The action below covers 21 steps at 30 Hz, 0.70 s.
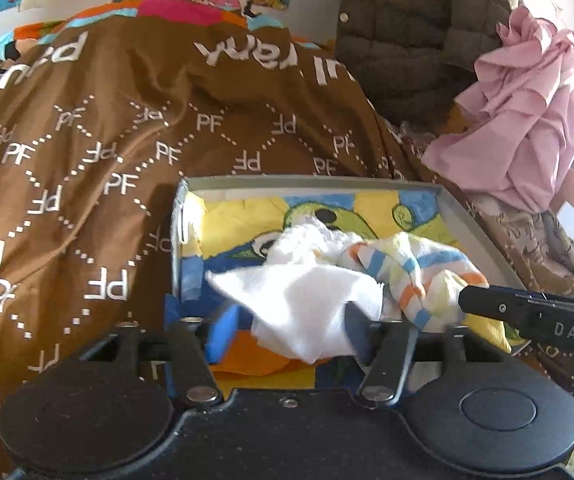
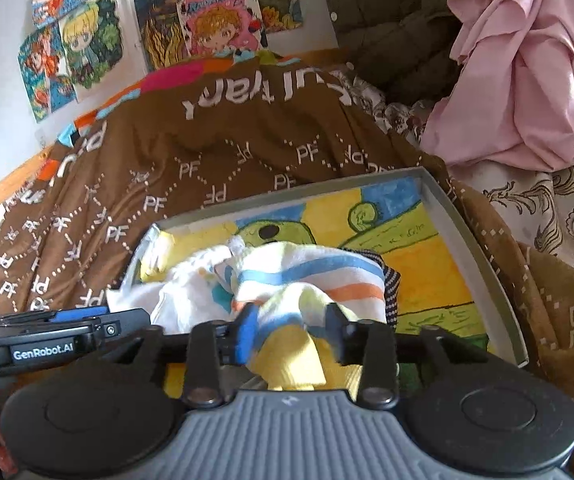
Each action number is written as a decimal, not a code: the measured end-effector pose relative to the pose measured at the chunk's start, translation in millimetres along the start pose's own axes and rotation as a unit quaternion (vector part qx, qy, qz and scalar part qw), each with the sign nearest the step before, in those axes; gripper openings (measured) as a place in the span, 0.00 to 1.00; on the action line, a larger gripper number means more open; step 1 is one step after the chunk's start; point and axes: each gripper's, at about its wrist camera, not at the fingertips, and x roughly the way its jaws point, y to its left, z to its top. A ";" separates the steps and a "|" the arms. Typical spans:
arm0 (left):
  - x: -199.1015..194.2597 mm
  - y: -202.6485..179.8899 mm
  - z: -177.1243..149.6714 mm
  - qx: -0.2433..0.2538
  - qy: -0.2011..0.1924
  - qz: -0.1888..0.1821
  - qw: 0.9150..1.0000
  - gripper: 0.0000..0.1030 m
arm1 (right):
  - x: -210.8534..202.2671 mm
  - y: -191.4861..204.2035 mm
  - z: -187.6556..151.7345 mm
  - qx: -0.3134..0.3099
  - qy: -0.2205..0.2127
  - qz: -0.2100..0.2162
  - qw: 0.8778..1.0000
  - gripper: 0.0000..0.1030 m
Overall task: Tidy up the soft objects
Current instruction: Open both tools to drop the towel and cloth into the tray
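Spread over the bed, a brown lettered blanket [image 1: 87, 128] carries a shallow grey box with a painted lining [image 1: 467, 216]. Left gripper [image 1: 291, 324] jaws clench a white cloth [image 1: 299, 296]; right gripper [image 2: 291, 332] jaws clench a striped pastel cloth [image 2: 307, 276]. Both cloths lie inside the box, mid-placement; releasing likely comes next.

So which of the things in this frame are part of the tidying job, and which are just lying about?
Part of the job:
- white cloth, pinched in the left gripper
- striped cloth, pinched in the right gripper
- grey tray under both

Lying about:
- brown PF blanket
- pink garment
- dark quilted jacket
- wall drawings
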 end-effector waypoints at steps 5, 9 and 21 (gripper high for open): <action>-18.1 1.3 2.9 -0.009 -0.024 0.017 1.000 0.90 | -11.1 1.0 0.5 0.006 -0.023 0.008 1.000 0.67; -38.2 -0.5 7.3 -0.004 -0.051 0.040 0.998 0.99 | -24.4 3.3 1.8 0.011 -0.046 0.010 0.999 0.84; -114.9 -15.9 13.5 0.023 -0.138 0.062 0.988 0.99 | -67.7 7.0 2.6 0.024 -0.102 0.018 0.994 1.00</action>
